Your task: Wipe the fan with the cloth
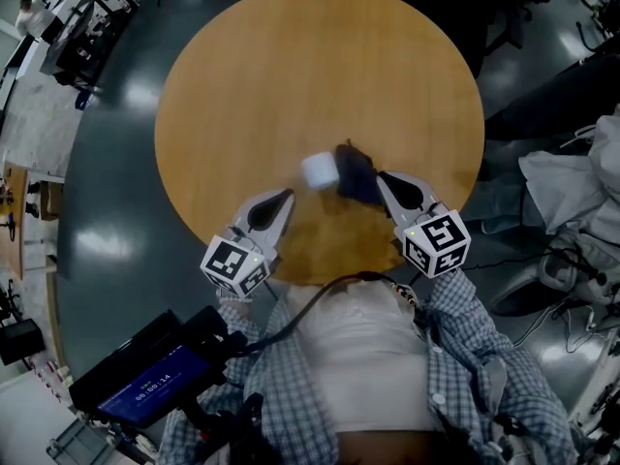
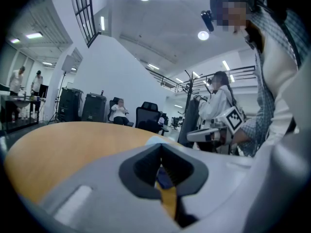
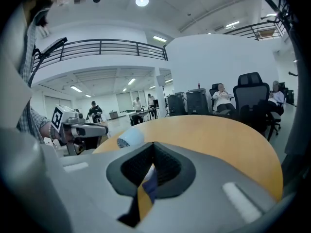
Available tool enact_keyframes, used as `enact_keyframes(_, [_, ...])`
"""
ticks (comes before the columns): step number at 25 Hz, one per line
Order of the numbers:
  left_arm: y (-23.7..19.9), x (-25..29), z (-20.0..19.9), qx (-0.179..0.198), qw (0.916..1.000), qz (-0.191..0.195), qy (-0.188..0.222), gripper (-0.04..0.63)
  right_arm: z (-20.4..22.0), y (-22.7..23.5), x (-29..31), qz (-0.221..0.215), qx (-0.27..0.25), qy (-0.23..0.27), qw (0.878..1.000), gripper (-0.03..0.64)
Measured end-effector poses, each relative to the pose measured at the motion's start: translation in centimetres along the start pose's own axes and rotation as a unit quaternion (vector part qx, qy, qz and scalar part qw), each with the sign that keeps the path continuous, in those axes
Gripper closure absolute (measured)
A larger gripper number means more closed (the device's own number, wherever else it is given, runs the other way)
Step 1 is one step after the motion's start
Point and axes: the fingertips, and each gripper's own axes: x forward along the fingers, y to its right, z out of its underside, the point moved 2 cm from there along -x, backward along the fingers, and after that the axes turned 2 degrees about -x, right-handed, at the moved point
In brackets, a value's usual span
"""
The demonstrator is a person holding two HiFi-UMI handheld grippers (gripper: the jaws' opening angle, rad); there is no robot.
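On round table (image 1: pixel 291 76), fan (image 1: pixel 319 170) beside cloth (image 1: pixel 356 174)

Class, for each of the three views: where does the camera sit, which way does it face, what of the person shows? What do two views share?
Head view: on the person's head, facing steeply down at table, fan, cloth; shows left gripper, right gripper, checked sleeves.
Left gripper view: on the left gripper, facing along its shut fingers across the table; shows the right gripper.
Right gripper view: on the right gripper, facing across the table; shows the left gripper.
Shared: both gripper views see the fan.
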Motion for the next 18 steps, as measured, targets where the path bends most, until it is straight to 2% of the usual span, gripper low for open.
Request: enact_keyframes(18, [0.49, -0.04, 0.58, 0.003, 0.9999, 0.007, -0.015, 0.595, -0.03, -0.72, 0.31, -0.019, -0.011, -0.007, 1.0, 0.614])
